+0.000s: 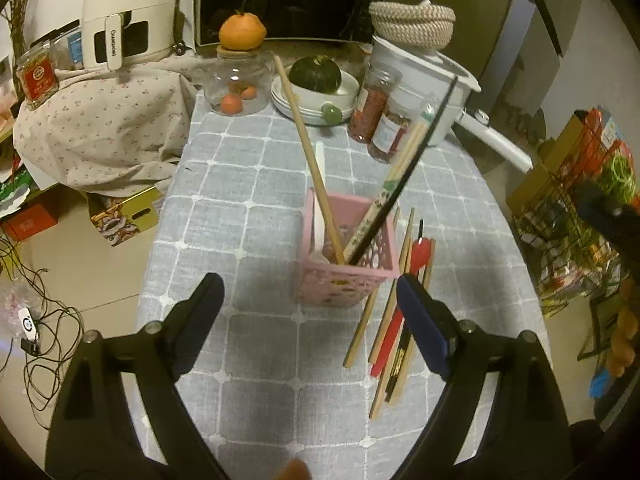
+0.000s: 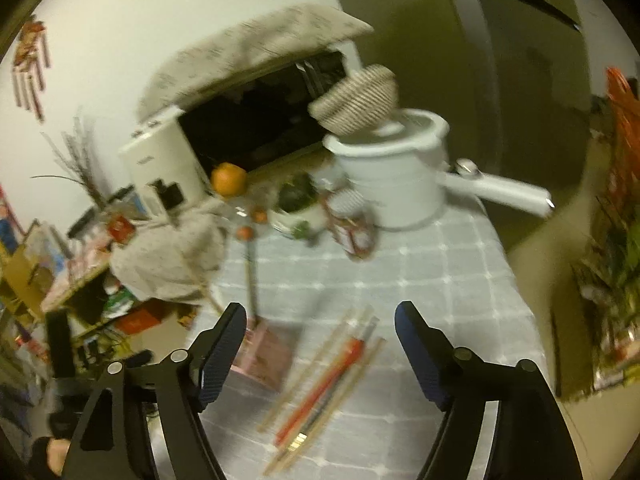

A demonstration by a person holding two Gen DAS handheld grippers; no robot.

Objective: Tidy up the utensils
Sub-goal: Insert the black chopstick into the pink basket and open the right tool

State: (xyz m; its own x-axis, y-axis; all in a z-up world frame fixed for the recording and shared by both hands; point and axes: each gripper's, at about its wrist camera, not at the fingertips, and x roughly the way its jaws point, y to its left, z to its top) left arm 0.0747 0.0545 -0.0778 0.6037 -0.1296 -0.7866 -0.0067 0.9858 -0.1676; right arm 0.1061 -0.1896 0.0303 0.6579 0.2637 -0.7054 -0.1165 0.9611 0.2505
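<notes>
— Utensils?
— Several stand in the pink basket [image 1: 346, 276] on the checked surface [image 1: 256, 200]; loose chopsticks [image 1: 384, 320] and a red spoon [image 1: 420, 256] lie just right of it.
— Tongs?
— Left tongs [image 1: 308, 296] spread wide, empty. Right tongs [image 2: 320, 328] likewise, above the loose pile.

Your grey tablecloth [image 1: 256, 184] carries a grid of white lines. At its centre the perforated plastic basket [image 1: 346, 256] is pink, holding pale wooden chopsticks [image 1: 310, 160] and a black one [image 1: 416, 168]. At four o'clock of it lies a red-handled spoon [image 1: 390, 338] among tan sticks. Toward twelve o'clock you have an orange mandarin [image 1: 242, 32], a dark green squash [image 1: 315, 74] in white bowls [image 1: 310, 100], and a white pot [image 1: 420, 84] under a beige-and-white striped woven basket [image 1: 412, 22]. Your gripper pads [image 2: 420, 354] are navy on black arms.
</notes>
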